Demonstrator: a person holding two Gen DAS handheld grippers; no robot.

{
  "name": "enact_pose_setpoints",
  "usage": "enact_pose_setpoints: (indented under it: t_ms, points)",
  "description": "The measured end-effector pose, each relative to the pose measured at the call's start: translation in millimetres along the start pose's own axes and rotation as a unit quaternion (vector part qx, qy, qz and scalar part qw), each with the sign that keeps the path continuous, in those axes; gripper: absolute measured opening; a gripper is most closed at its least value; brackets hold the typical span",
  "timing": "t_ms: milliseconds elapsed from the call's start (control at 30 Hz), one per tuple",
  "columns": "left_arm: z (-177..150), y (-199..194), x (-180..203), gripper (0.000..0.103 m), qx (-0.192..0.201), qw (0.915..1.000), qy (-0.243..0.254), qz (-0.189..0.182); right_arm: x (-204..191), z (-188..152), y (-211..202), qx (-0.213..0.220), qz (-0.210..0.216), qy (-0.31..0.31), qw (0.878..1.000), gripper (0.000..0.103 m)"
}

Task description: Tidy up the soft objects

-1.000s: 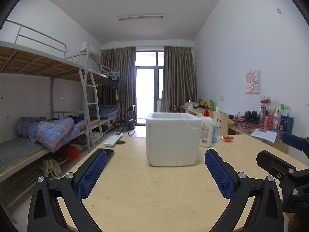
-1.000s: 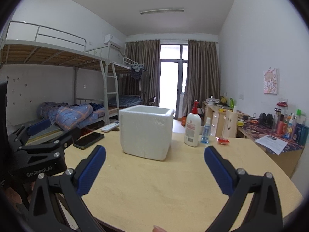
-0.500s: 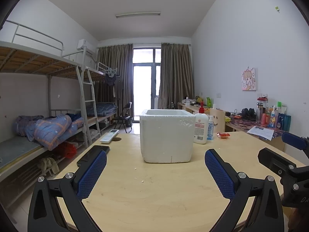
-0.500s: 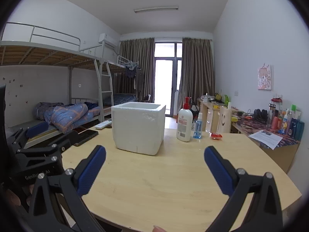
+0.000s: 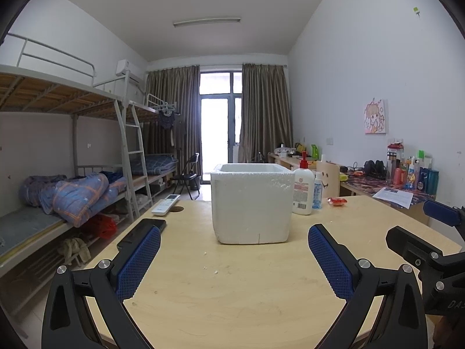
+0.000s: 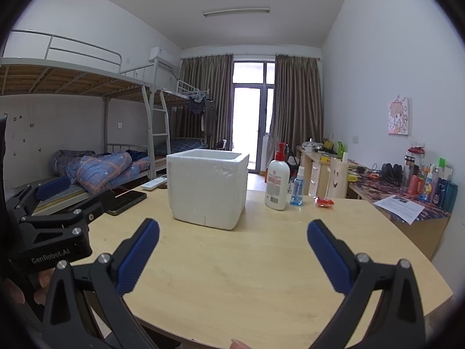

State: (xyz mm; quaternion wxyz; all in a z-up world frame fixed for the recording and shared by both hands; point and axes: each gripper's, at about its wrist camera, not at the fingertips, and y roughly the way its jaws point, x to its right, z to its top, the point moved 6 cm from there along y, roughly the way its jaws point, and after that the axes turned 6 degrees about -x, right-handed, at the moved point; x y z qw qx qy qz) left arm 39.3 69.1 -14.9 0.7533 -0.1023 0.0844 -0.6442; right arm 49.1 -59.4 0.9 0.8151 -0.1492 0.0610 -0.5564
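A white foam box [image 5: 251,203] stands open-topped on the round wooden table [image 5: 232,290]; it also shows in the right wrist view [image 6: 207,189]. Its inside is hidden. My left gripper [image 5: 234,257] is open and empty, held above the table in front of the box. My right gripper [image 6: 232,251] is open and empty, to the right of the left one and a little further back from the box. No soft object shows on the table.
A black phone [image 5: 142,232] and a white remote [image 5: 165,204] lie at the table's left. A lotion bottle [image 5: 302,187], a small blue spray bottle [image 5: 317,190] and a red wrapper [image 5: 337,201] stand right of the box. Bunk beds left, cluttered desks right.
Both grippers have drawn back from the box and risen slightly; the box looks smaller and more table shows. Both stay open.
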Motion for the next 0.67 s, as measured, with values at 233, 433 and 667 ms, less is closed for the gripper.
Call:
enact_pose_setpoints:
  t_ms: [233, 433, 667]
  points:
    - [-2.3, 1.1, -0.7, 0.102, -0.004, 1.0000, -0.001, -0.001, 1.8, -1.7, 0.2, 0.000, -0.001, 0.001, 1.000, 0.103]
    - [-3.6, 0.4, -2.4, 0.102, -0.005, 1.0000, -0.002, 0.003, 1.4, -2.2, 0.2, -0.001, 0.000, 0.000, 1.000, 0.103]
    - [-3.8, 1.3, -1.9, 0.102, -0.004, 1.0000, -0.004, -0.003, 2.4, -4.6, -0.4, -0.001, -0.002, 0.000, 1.000, 0.103]
